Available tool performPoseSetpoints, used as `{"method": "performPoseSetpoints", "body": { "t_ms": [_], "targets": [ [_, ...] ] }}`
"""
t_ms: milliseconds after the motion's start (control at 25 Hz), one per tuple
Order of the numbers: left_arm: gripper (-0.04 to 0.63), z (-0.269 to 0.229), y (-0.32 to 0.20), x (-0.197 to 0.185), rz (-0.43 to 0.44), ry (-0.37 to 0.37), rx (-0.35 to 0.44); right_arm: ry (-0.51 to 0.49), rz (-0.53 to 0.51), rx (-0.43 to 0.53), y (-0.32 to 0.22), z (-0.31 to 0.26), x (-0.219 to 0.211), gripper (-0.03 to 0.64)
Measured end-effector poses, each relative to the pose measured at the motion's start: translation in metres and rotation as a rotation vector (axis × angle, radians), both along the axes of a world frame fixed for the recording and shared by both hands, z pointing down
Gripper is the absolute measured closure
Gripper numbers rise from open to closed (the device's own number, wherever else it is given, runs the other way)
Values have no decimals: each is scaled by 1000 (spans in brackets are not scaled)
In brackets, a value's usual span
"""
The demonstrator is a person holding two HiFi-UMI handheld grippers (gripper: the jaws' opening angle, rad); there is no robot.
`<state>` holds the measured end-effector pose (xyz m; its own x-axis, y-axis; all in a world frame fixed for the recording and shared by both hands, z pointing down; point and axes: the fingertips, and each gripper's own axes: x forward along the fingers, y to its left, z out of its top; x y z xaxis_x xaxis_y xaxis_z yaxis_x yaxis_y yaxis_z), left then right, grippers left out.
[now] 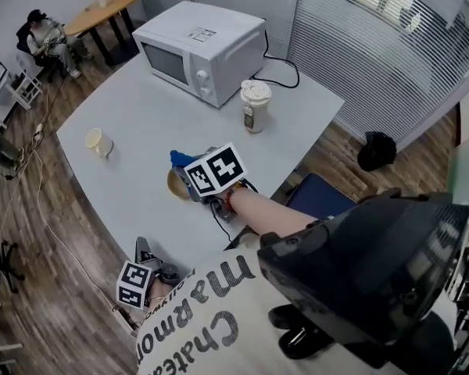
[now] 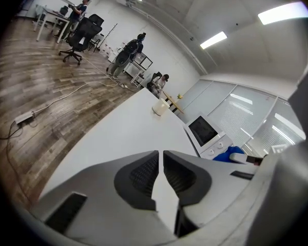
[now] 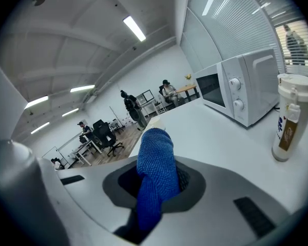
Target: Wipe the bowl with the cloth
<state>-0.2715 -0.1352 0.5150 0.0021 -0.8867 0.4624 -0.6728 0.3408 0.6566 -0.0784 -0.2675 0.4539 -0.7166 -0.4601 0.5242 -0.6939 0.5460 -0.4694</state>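
Observation:
A small tan bowl (image 1: 175,184) sits on the grey table (image 1: 141,116) near its front edge, half hidden under my right gripper (image 1: 186,170). That gripper is shut on a blue knitted cloth (image 1: 179,159), which sticks up between the pads (image 3: 187,181) in the right gripper view as a thick fold (image 3: 154,163). The cloth hangs over the bowl's far rim; whether it touches I cannot tell. My left gripper (image 1: 144,250) hangs off the table's front edge, near the person's body. Its jaws (image 2: 159,160) stand a thin slit apart with nothing between them.
A white microwave (image 1: 199,49) stands at the back of the table, with a lidded drink bottle (image 1: 255,105) to its right. A cream cup (image 1: 98,141) sits at the left. A black cable (image 1: 285,73) trails behind the microwave. People and office chairs (image 2: 82,35) are far off.

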Motion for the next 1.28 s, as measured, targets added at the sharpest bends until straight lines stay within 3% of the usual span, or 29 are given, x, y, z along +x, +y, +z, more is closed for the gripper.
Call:
{"method": "performPoseSetpoints", "body": {
  "t_ms": [520,720,1000,1280],
  "targets": [
    [598,-26,50,-5,138,-32,95,-70,-40,-28,76,1,-36,569],
    [598,-24,65,7,190,-47,105,-30,-53,-25,105,13,-30,568],
    [600,-13,77,35,214,-44,82,-93,-184,-190,188,49,-41,569],
    [600,-27,92,69,191,-97,94,-117,-81,-109,167,18,16,569]
  ]
}}
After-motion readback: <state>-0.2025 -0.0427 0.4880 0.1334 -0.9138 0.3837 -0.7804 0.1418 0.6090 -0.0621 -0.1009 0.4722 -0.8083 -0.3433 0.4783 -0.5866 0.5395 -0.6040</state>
